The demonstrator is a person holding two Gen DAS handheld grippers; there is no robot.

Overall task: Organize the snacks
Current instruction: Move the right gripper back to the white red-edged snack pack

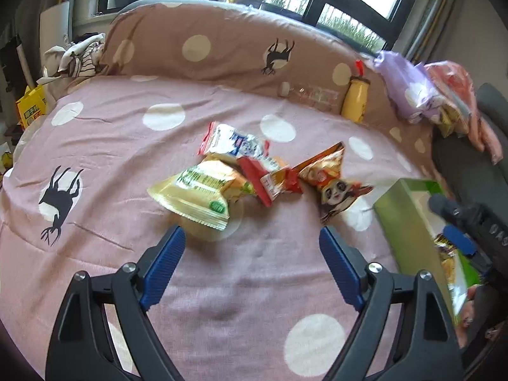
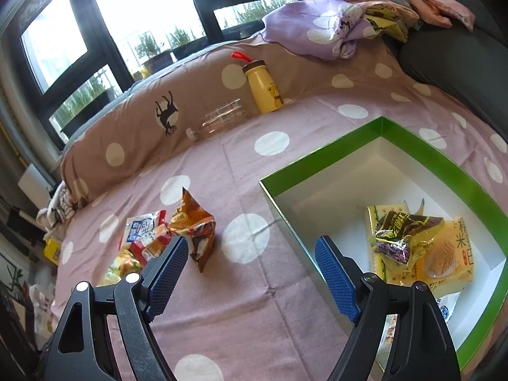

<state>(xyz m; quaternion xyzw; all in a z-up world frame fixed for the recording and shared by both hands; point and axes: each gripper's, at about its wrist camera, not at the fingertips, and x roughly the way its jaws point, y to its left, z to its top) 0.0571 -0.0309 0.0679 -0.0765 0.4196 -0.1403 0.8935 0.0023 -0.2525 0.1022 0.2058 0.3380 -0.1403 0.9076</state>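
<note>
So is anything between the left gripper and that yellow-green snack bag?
Nothing visible. The left gripper is open, with only bare bedsheet between it and the yellow-green snack bag just ahead.

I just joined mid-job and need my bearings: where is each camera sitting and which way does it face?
Left wrist: on the left tool, open, low over the pink polka-dot bedspread, facing the loose snack packets and window; the right tool shows at the right edge.
Right wrist: on the right tool, open, above the rim of the green white-lined box, which holds packets.
Shared: orange panda packet, yellow bear bottle, box.
</note>
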